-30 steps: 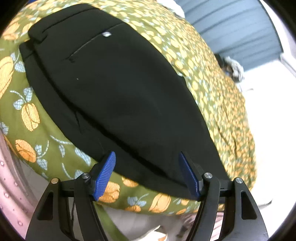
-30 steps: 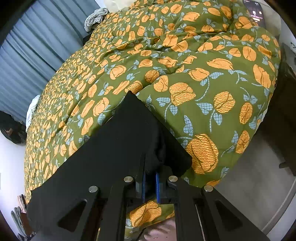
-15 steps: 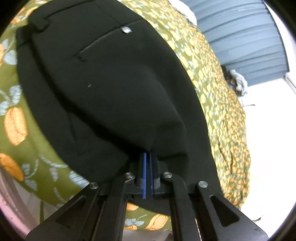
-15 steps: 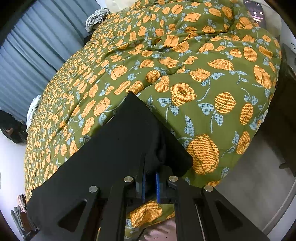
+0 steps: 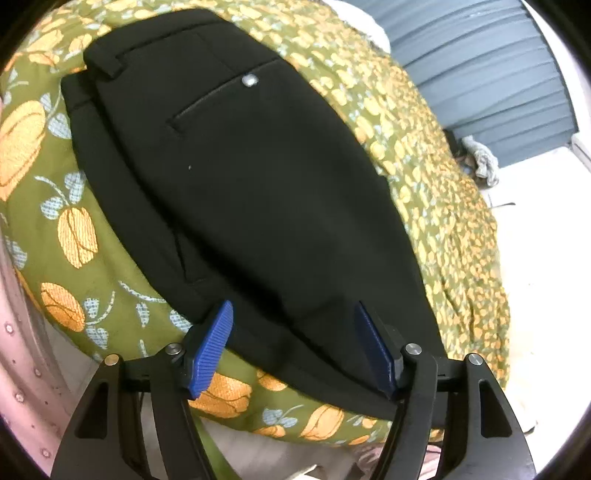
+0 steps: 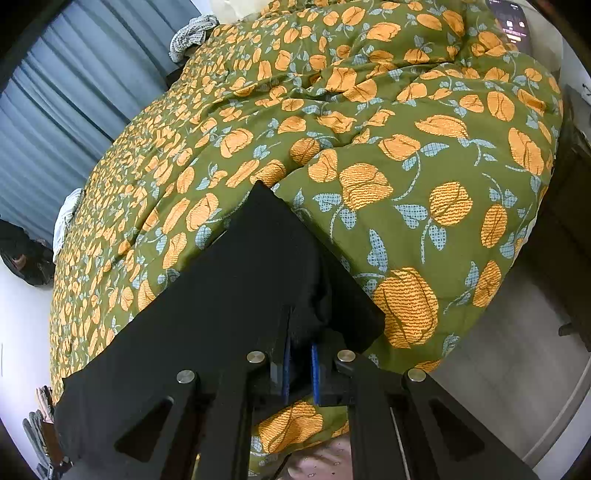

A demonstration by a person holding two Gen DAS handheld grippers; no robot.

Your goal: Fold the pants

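The black pants point(image 5: 258, 192) lie on a bed under a green quilt with orange flowers point(image 5: 70, 229). In the left wrist view the waistband, belt loop and back pocket with its button point(image 5: 249, 79) are at the far end. My left gripper point(image 5: 295, 347) is open, its blue pads on either side of the pants' near edge, not holding it. In the right wrist view my right gripper point(image 6: 300, 365) is shut on a bunched fold of the pants point(image 6: 236, 295) near the bed's edge.
Blue curtains point(image 6: 66, 92) hang beyond the bed. A grey cloth point(image 6: 190, 35) lies at the bed's far end and a phone point(image 6: 511, 22) at the top right. Pale floor point(image 6: 517, 369) runs along the bed's right side.
My left gripper was open, shut on the pants' edge half a second ago, and is now open again and drawn back. The right gripper has stayed shut on the pants.
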